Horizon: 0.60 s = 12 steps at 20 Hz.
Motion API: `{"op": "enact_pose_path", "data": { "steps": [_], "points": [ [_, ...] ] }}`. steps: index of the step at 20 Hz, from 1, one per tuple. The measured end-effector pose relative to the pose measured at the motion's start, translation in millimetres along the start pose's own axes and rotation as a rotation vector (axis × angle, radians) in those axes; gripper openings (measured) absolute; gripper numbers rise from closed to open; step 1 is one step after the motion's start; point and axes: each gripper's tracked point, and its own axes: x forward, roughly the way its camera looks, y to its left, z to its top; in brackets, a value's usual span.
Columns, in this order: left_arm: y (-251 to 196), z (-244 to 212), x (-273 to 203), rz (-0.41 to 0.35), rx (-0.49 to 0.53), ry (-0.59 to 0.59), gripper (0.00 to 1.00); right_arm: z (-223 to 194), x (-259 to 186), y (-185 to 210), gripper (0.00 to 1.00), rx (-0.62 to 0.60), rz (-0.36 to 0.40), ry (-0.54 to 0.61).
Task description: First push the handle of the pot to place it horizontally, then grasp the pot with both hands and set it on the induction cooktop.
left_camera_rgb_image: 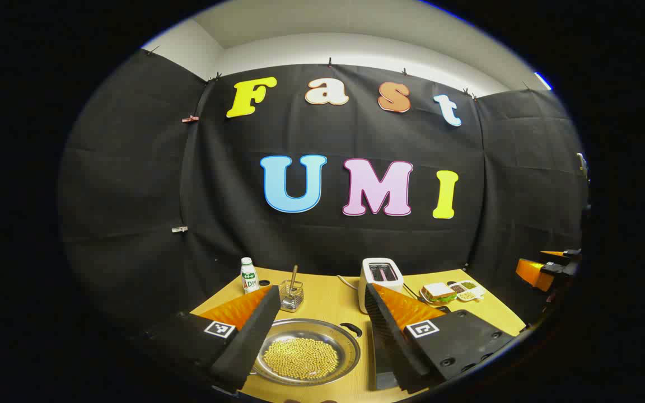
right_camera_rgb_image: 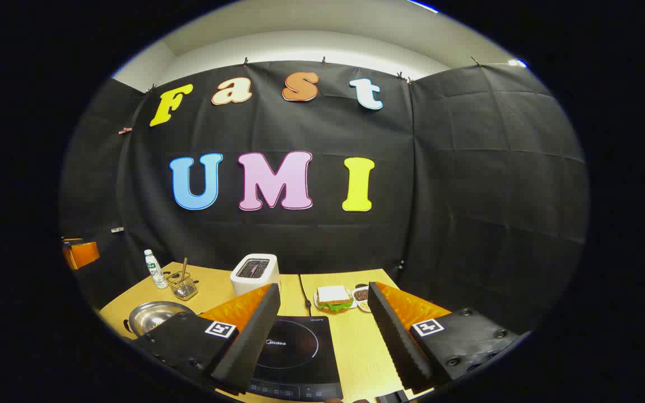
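Observation:
A shallow steel pot (left_camera_rgb_image: 305, 351) holding yellow beans sits on the wooden table between the fingers of my left gripper (left_camera_rgb_image: 321, 330), which hangs open above it. Its black handle (left_camera_rgb_image: 351, 328) lies at the far right of the rim. In the right gripper view the pot (right_camera_rgb_image: 153, 315) shows at the left, half hidden by a finger. The black induction cooktop (right_camera_rgb_image: 294, 352) lies below my right gripper (right_camera_rgb_image: 322, 327), which is open with nothing in it. The other gripper (left_camera_rgb_image: 543, 268) shows far right in the left gripper view.
At the back of the table (left_camera_rgb_image: 328, 296) stand a small bottle (left_camera_rgb_image: 249, 275), a glass with a spoon (left_camera_rgb_image: 291, 294) and a white toaster (right_camera_rgb_image: 254, 273). A sandwich on a plate (right_camera_rgb_image: 333, 298) and small dishes (left_camera_rgb_image: 467, 289) lie at the right.

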Motion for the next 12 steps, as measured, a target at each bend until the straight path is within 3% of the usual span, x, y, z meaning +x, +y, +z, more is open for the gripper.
{"op": "enact_pose_path", "data": {
  "steps": [3,12],
  "points": [
    [-3.8,-3.7,7.0,0.001,0.010,0.010,0.95,0.5,6.1,-8.1,0.98,-0.005,-0.001,-0.006],
    [-3.1,6.4,20.2,-0.074,0.040,-0.022,0.95,14.8,-13.7,-15.5,0.98,0.004,-0.111,-0.040]
  ]
}}
